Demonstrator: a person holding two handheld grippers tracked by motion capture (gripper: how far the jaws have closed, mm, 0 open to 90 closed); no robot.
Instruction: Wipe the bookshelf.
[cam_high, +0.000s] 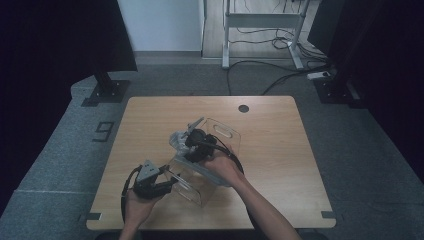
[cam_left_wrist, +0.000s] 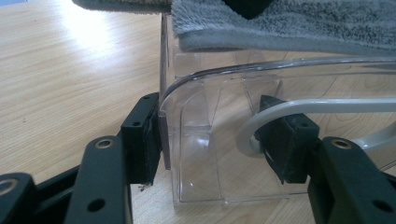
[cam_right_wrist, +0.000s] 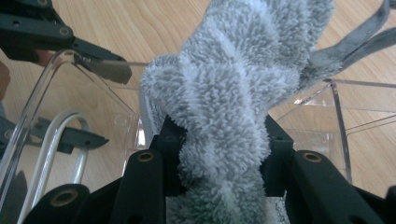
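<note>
On the wooden table (cam_high: 280, 150) stands a clear plastic bin (cam_high: 220, 145), its near wall clamped between the left gripper (cam_high: 167, 181) jaws. Above it, the right gripper (cam_right_wrist: 219, 163) pinches a grey fluffy towel (cam_right_wrist: 233, 84) over the bin's opening.

Left gripper (cam_high: 167, 181): lying low at the near left of the surface in the person's left hand (cam_high: 136, 204), pointing right, jaws standing partly apart and pressing on the end wall of a clear bin (cam_left_wrist: 205, 140), one pad outside, one inside. Right gripper (cam_high: 189, 141): reaching forward and left from the right hand (cam_high: 223, 167), forearm slanting in from the bottom edge, jaws clamping a grey towel (cam_right_wrist: 224, 107) bunched between the pads.
</note>
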